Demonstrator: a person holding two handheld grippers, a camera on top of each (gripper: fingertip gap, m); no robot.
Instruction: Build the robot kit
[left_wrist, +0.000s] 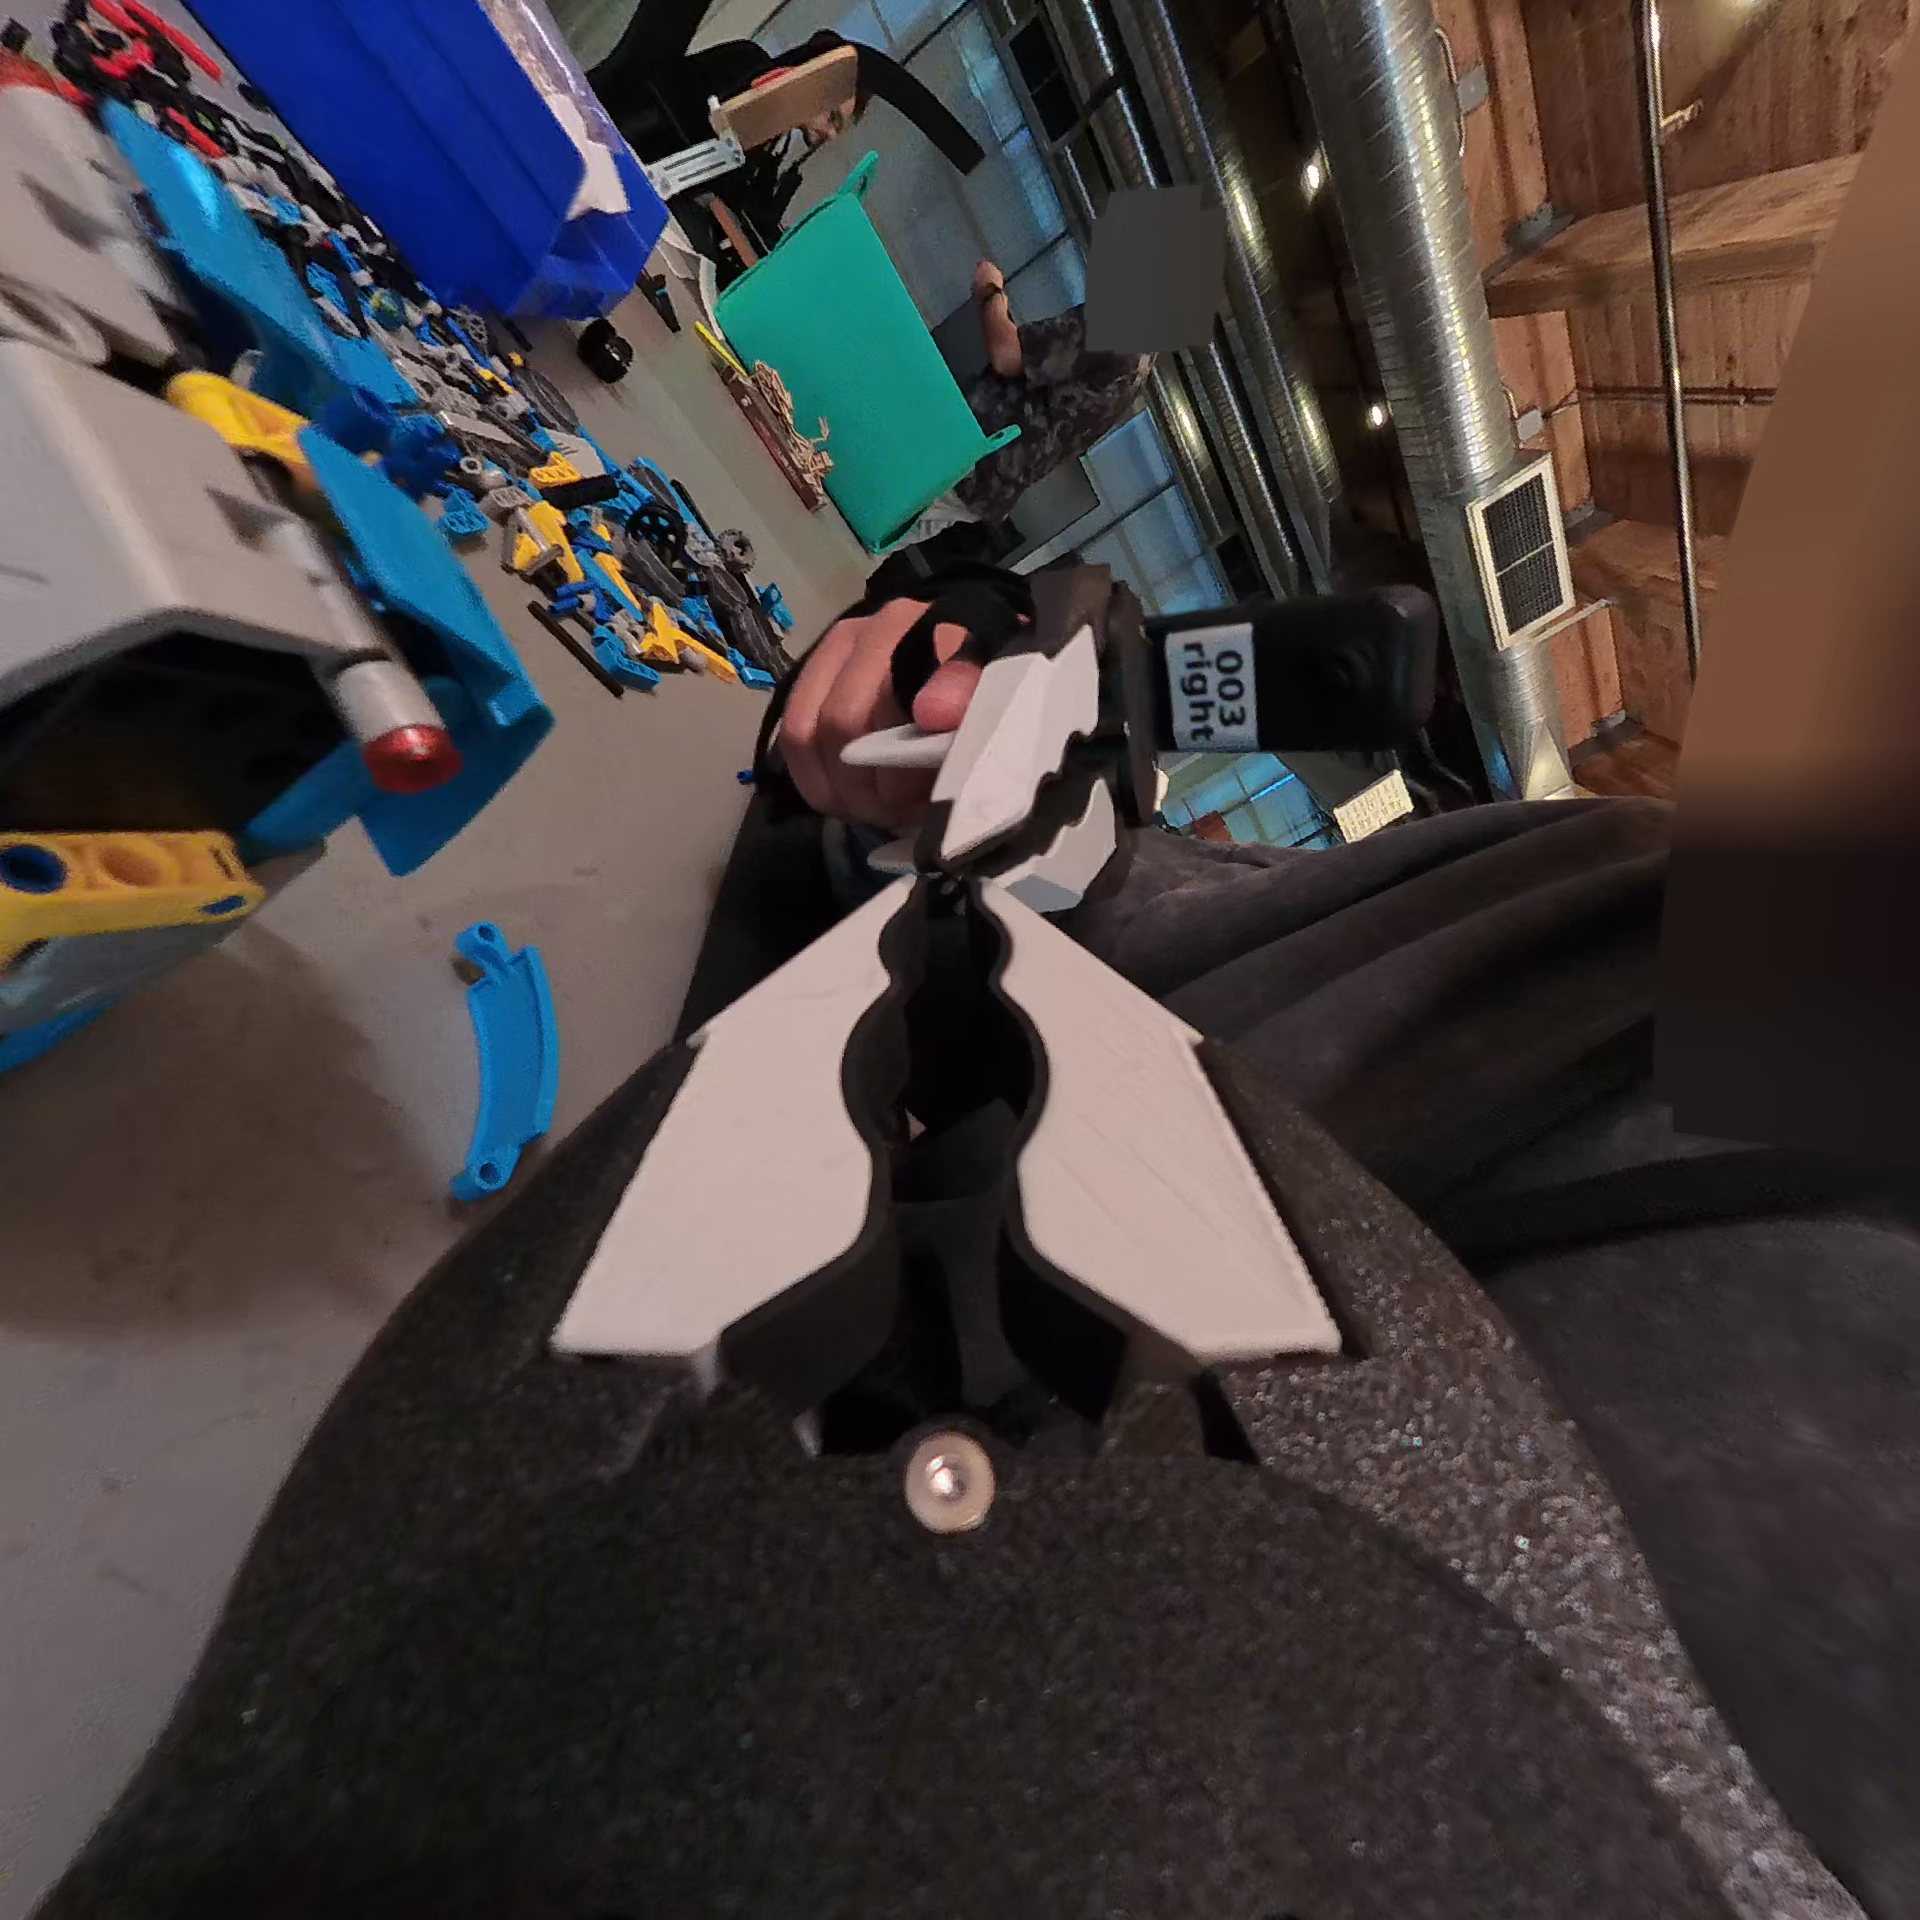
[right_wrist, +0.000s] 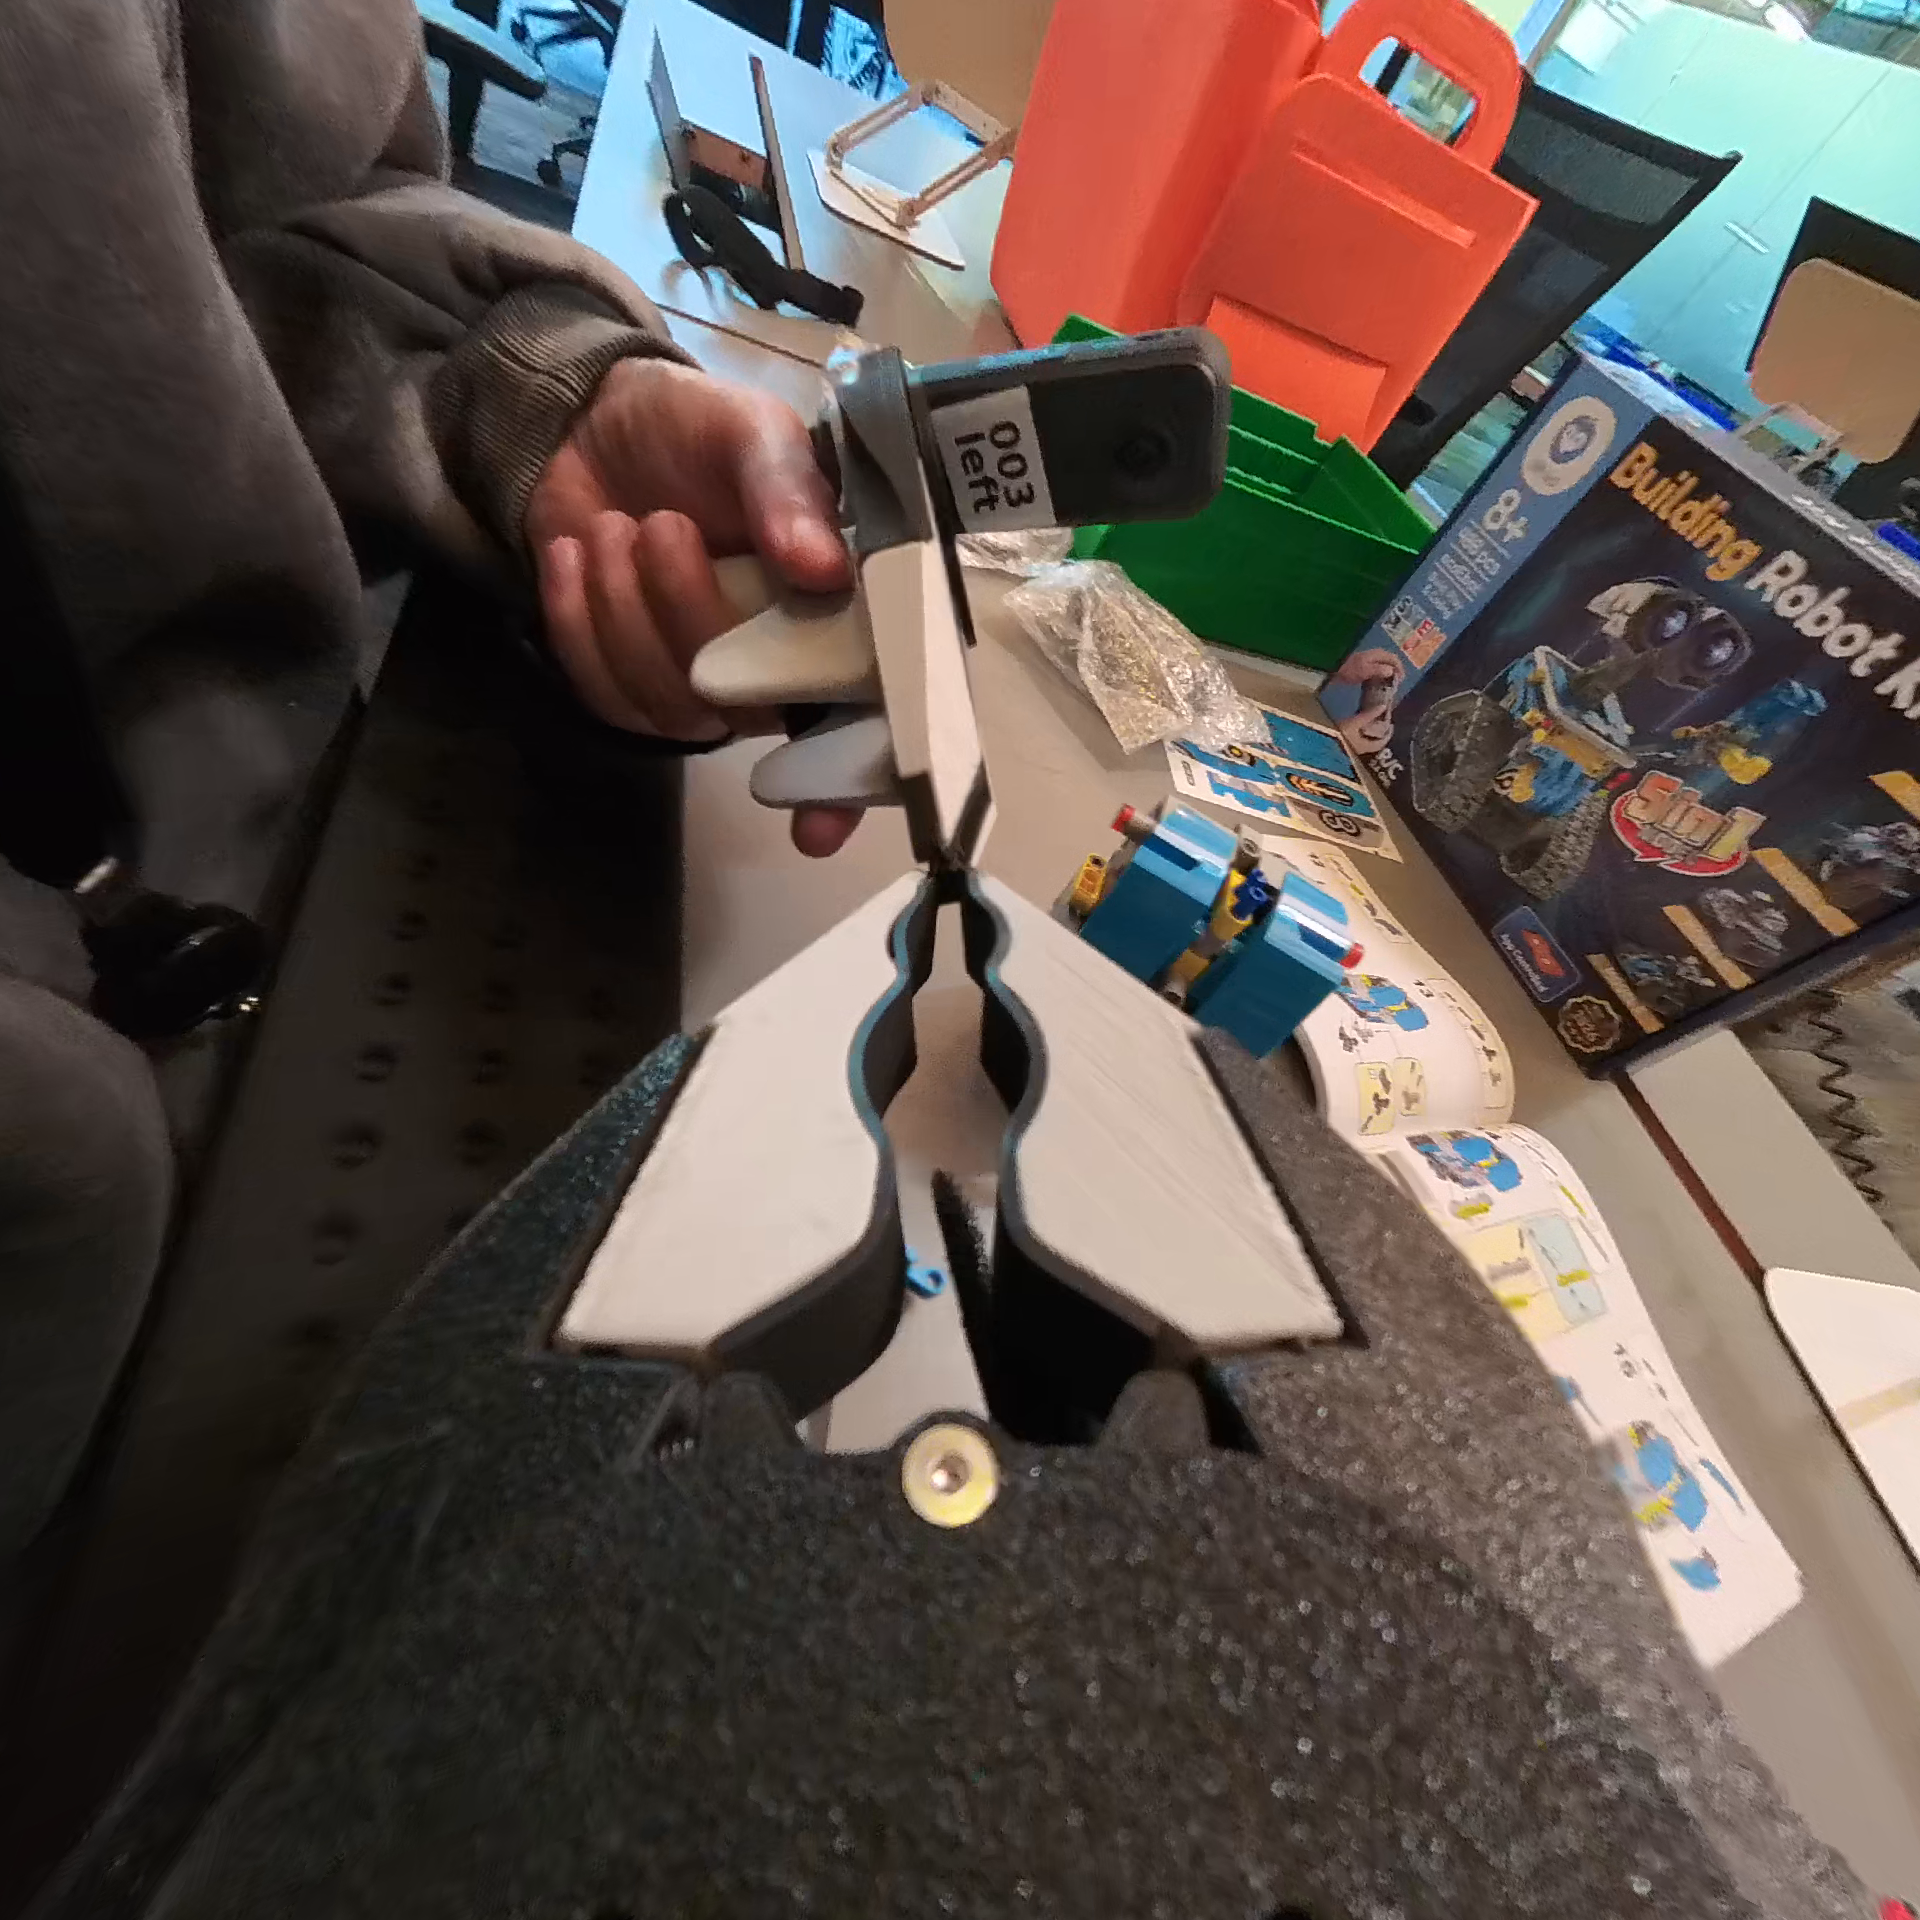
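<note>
Left gripper (left_wrist: 940, 896) has its fingers drawn together at the tips. Right gripper (right_wrist: 940, 883) is closed the same way, and the two meet tip to tip at centre frame, over the table (left_wrist: 260, 1351) edge. Whether some small piece is pinched between them I cannot tell. A hand (right_wrist: 665, 551) grips each handle. Just right of the tips in the right wrist view stands a blue-and-yellow brick model (right_wrist: 1216, 935) on an open instruction booklet (right_wrist: 1507, 1195). A curved blue piece (left_wrist: 506, 1060) lies lower left in the left wrist view, with loose bricks (left_wrist: 623, 540) above it.
</note>
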